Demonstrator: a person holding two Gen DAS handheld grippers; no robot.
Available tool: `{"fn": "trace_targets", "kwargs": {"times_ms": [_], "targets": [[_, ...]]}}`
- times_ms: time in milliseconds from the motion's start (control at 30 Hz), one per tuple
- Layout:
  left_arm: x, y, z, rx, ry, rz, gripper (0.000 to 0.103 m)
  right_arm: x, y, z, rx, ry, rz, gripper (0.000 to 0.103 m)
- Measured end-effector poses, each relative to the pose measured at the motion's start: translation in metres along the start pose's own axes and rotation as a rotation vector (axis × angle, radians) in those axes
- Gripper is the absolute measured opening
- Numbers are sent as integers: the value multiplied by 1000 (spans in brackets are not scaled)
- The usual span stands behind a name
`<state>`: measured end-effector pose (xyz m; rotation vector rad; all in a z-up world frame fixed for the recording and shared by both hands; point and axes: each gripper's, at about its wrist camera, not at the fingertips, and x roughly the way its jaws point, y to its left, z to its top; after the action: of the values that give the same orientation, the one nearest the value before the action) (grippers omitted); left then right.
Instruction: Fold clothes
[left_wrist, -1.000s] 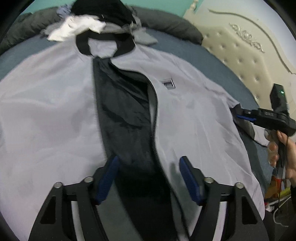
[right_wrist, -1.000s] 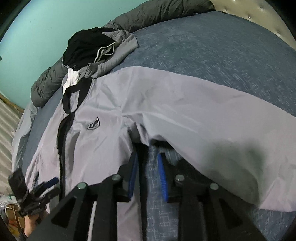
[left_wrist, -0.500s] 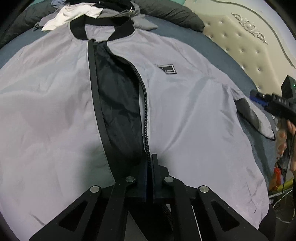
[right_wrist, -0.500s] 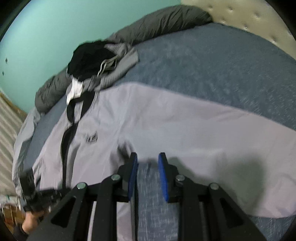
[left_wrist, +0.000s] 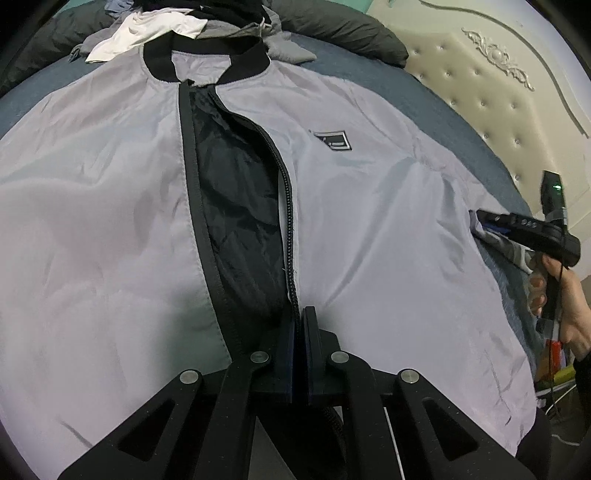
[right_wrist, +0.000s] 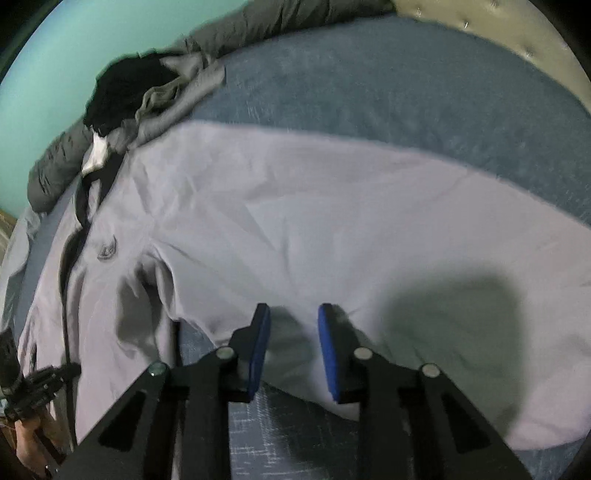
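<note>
Grey jacket (left_wrist: 369, 229) on bed (right_wrist: 388, 85): left claw (left_wrist: 299, 325) clamped on zipper edge; right claw (right_wrist: 291, 332) closing, astride sleeve (right_wrist: 369, 240).

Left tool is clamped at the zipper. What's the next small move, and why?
Probably drag the left tool leftward in its view, carrying the zipper edge over the exposed black lining, because the jacket front lies gaping open.

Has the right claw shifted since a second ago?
Yes. The right claw now sits over the sleeve, further from the armpit fold, jaws closing.
</note>
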<state>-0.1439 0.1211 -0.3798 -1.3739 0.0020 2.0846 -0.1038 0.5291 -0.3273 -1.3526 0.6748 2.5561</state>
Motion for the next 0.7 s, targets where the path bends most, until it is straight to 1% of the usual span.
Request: {"fn": "trace_targets", "kwargs": {"times_ms": [33,67,133,167,200,233,267,333,400,500,567,667,700], "targets": [[-1,-1,1,-1,-4,2,6,-3,1,2,-1,-11,10,25],[-3,-1,1,-2,-9,5,8,1,3,2,-11,5,3,25],[-8,-1,2,-14,-19,10,16,12,5,1,-28,65,-15,25],[-11,0,2,-21,-25,10,26,20,4,-2,-30,109,-24,25],[-14,0,3,-28,-32,7,37,21,1,-4,-22,114,-17,25],[-20,2,2,-35,-45,7,41,15,-4,-4,-1,90,1,26],[-27,4,1,-41,-61,9,45,7,-9,-3,23,61,21,28],[-41,8,-1,-56,-94,14,48,-16,-27,0,72,-5,48,29],[-56,14,-3,-76,-128,20,53,-47,-49,2,89,-84,16,37],[-73,23,-8,-88,-163,42,55,-89,-97,0,154,-161,-70,40],[-82,29,-11,-89,-177,68,55,-116,-139,-7,228,-189,-126,43],[-95,36,-17,-99,-193,92,55,-144,-189,-20,316,-204,-220,49],[-99,39,-18,-104,-196,97,56,-152,-204,-26,345,-208,-237,50]]}}
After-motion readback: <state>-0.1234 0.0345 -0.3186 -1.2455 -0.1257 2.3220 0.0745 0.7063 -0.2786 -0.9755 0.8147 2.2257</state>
